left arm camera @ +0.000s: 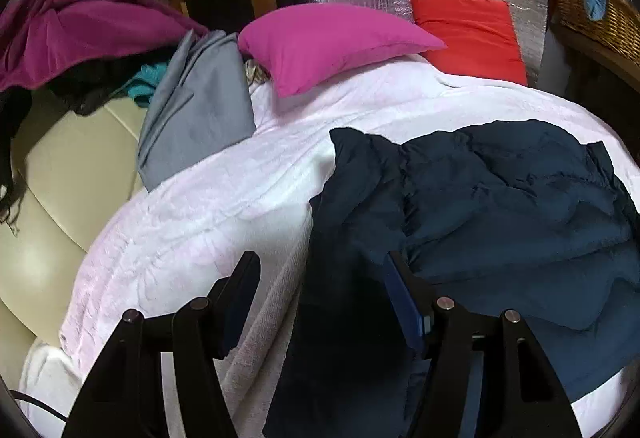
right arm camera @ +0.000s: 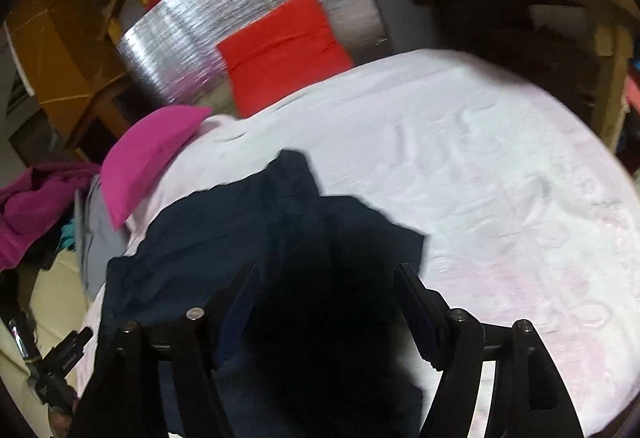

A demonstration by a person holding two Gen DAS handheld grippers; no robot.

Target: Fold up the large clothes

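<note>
I have the navy garment (left arm camera: pixel 500 197) spread on the bed, over the pale pink blanket (left arm camera: pixel 200 217), because that soft flat surface gives me room to lay a large piece out before folding it. It lies rumpled toward the near edge, well apart from the magenta pillow (left arm camera: pixel 332 45) and red pillow (left arm camera: pixel 468 33) propped at the head, so the folds should not run into them. The left gripper (left arm camera: pixel 320 270) hangs over the garment's left edge with its jaws wide; dark cloth passes between them, but I cannot see the pads pressing on it. The right gripper (right arm camera: pixel 326 278) sits above the other side of the same cloth, jaws likewise wide, with nothing visibly pinched, though the picture is blurred there. I judge both are placed at opposite edges so I can take one side in each and lift evenly. The grey fabric (left arm camera: pixel 192 109) beside the magenta pillow looks set aside.
</note>
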